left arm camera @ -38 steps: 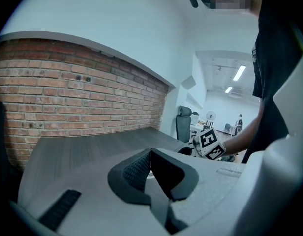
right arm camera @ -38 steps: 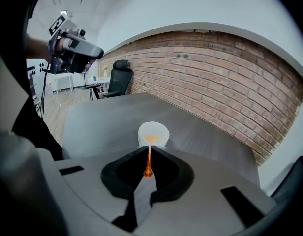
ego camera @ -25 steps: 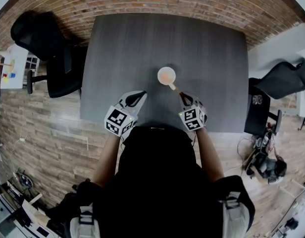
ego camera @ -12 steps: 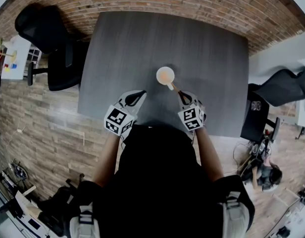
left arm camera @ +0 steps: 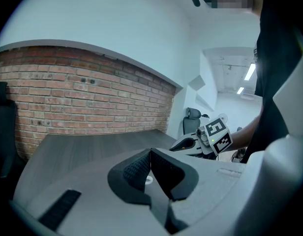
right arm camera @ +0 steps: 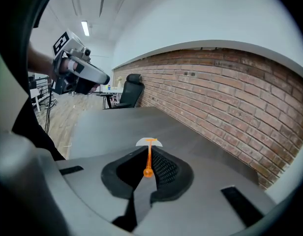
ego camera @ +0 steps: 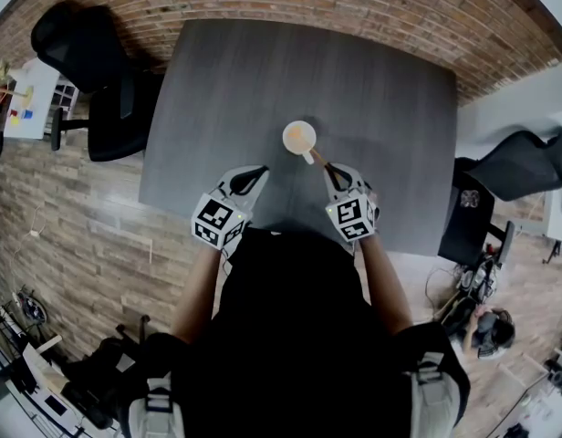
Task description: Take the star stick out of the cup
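Head view above, right gripper view facing cup [ego camera: 299, 137].

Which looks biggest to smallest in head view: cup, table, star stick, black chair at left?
1. table
2. black chair, though it stands lower, farther from the camera, so it may look smaller than it is
3. cup
4. star stick, a thin sliver

A dark grey counter [ego camera: 263, 80] fills the upper middle of the head view. One small pale cup [ego camera: 299, 137] stands upright on it, just right of centre, nearer the counter's lower edge.
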`<state>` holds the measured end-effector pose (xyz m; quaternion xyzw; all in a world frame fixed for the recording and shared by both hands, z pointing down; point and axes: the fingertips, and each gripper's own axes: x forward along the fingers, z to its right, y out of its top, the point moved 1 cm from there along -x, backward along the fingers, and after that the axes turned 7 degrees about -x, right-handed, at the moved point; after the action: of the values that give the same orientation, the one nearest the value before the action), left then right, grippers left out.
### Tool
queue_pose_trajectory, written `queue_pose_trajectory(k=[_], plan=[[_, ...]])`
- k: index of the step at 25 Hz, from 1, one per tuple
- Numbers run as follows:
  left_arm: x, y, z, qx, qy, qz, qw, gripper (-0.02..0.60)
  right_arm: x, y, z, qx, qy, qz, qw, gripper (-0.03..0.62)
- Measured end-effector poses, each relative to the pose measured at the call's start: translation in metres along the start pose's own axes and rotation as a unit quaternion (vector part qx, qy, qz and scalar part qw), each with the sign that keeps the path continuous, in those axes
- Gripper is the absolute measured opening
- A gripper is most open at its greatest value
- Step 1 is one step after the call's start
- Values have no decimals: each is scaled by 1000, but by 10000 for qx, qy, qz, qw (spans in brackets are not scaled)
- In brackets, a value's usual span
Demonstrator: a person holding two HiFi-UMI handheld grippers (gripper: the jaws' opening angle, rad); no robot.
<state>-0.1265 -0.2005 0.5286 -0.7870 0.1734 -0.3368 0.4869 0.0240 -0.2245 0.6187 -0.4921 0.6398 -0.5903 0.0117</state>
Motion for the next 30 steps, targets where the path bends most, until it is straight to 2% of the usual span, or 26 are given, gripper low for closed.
queue_pose_trajectory(k=[12,30], plan=[[8,-8,19,-46,-2,-27,10000,2,-21,16,12,-315,-75,236,9992,15],[22,-10,37,72,-103,-103,9999,2,-37,46,24,-134,-169,632,9978,14]])
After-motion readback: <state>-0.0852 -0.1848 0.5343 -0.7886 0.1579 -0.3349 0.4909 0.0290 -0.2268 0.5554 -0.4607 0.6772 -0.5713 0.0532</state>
